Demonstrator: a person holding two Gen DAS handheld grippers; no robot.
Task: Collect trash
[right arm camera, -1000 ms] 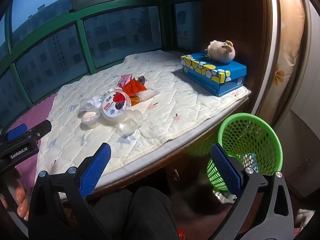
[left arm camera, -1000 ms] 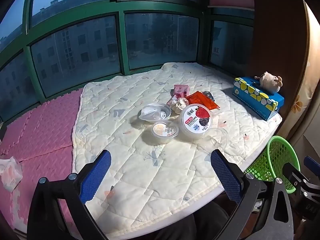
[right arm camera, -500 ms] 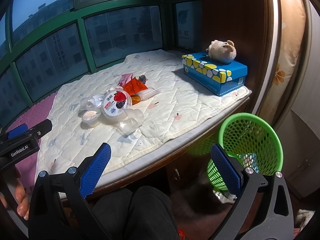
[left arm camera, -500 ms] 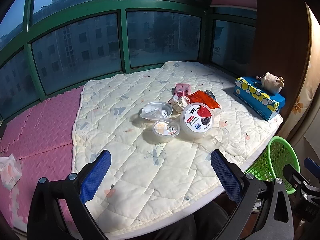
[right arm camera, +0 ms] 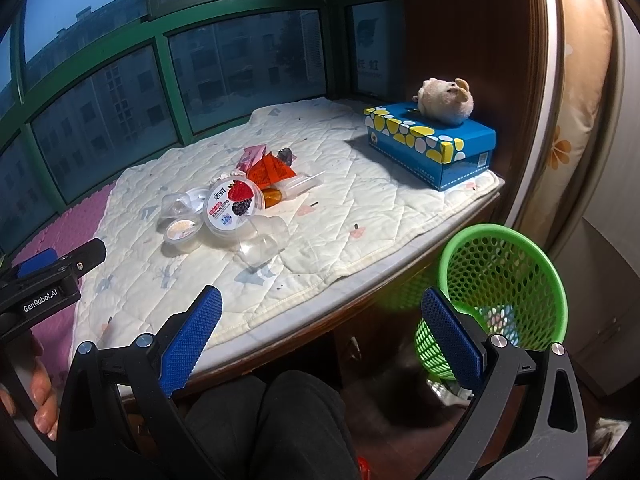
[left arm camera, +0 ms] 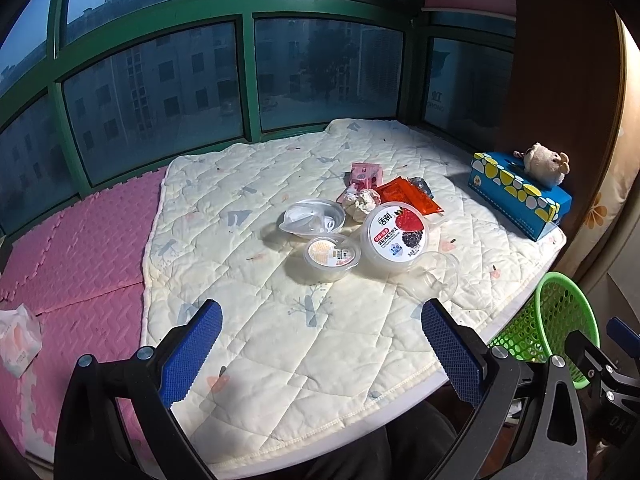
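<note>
A bay window [left arm camera: 160, 92] backs a quilt [left arm camera: 280, 320] on a sill; pink mat [left arm camera: 72, 248] to the left. I see the trash [left arm camera: 360, 224] clustered mid-quilt, the near quilt bare. The bin [right arm camera: 500, 292] stands below the right edge. My left gripper [left arm camera: 320, 344] and right gripper [right arm camera: 320, 332] hang spread, holding nothing.

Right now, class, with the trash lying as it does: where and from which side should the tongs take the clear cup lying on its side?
Grip the clear cup across its side wall, coming down from above. It lies tipped over on the quilt, nearest the edge, so the wall is free; its rim faces the yogurt tub close by.
</note>
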